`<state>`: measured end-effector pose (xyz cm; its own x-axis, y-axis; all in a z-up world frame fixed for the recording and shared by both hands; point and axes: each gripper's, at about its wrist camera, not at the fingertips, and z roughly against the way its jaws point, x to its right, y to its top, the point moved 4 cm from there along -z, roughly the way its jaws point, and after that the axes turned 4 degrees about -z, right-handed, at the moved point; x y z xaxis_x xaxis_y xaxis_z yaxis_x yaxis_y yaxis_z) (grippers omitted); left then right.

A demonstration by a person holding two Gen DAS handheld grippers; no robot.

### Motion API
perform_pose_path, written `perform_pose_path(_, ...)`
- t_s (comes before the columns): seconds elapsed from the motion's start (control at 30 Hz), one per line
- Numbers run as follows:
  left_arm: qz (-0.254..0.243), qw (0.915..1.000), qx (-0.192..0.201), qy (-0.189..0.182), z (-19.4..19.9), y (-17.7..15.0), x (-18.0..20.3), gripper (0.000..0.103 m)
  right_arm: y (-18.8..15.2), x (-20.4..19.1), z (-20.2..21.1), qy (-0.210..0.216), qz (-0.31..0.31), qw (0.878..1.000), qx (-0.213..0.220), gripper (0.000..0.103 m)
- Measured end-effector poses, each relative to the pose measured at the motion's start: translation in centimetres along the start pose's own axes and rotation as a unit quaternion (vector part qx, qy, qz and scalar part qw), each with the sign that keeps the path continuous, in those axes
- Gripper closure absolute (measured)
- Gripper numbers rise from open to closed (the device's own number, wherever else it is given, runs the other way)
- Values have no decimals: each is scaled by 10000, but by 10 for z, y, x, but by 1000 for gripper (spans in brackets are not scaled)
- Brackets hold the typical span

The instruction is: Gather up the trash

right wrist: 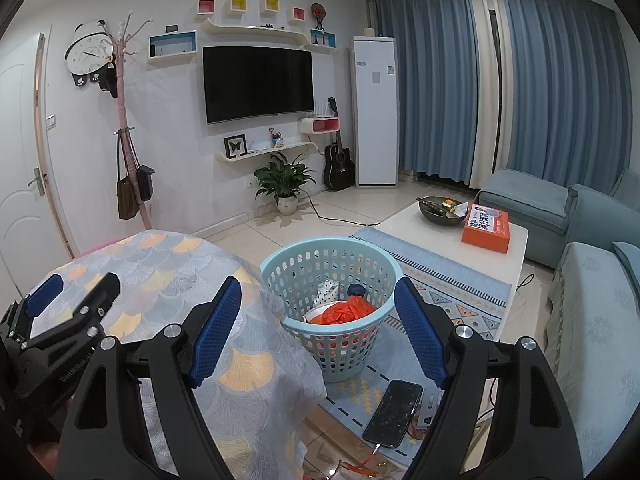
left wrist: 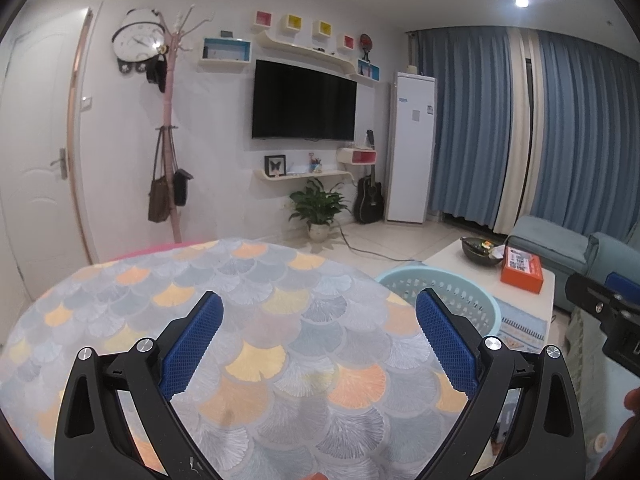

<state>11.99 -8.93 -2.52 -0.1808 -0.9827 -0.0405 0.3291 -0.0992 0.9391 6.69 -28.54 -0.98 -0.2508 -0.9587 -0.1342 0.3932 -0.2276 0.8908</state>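
Observation:
A light blue plastic basket (right wrist: 332, 260) stands on the floor rug beside the round table. Inside it lie a crumpled orange bag (right wrist: 346, 312), a white dotted wrapper (right wrist: 329, 290) and a dark lid-like piece (right wrist: 355, 290). My right gripper (right wrist: 318, 320) hovers open above and in front of the basket, nothing between its blue pads. My left gripper (left wrist: 318, 324) is open over the table's patterned cloth (left wrist: 224, 320), empty too. The basket's rim (left wrist: 440, 276) shows past the table edge in the left wrist view. The left gripper (right wrist: 72, 292) also appears at the left of the right wrist view.
A white coffee table (right wrist: 404, 224) carries a dark bowl (right wrist: 440, 210) and an orange box (right wrist: 486, 229). A phone (right wrist: 394, 412) lies on the rug near the basket, on a cable. Blue sofas (right wrist: 592, 280) line the right. A potted plant (right wrist: 284, 184) and guitar (right wrist: 339, 164) stand by the far wall.

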Motion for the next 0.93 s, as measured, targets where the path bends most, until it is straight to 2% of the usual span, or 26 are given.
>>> perform_pose_path(0.07, 1, 10000, -59, 8, 0, 1, 1, 9, 0, 0, 2, 12, 9, 10000, 30, 28)
perform_pose_path(0.17, 16, 9996, -129, 269, 7, 2, 0, 9, 1, 0, 5, -7, 41, 10000, 45, 28)
perform_pose_path(0.33, 19, 9996, -178, 223, 29, 8, -6, 9, 1, 2, 10, -16, -52, 10000, -49, 28)
perform_pose_path(0.53, 40, 9993, -106, 349, 56, 12, -14, 9, 4, -3, 22, 14, -10, 10000, -41, 28)
perform_pose_path(0.73, -126, 9991, -166, 367, 70, 9, -13, 9, 4, -12, 30, 115, 10, 9999, -65, 28)
perform_pose_path(0.93, -73, 9989, -140, 442, 80, 9, -22, 9, 5, -25, 36, 231, 97, 9997, -50, 28)
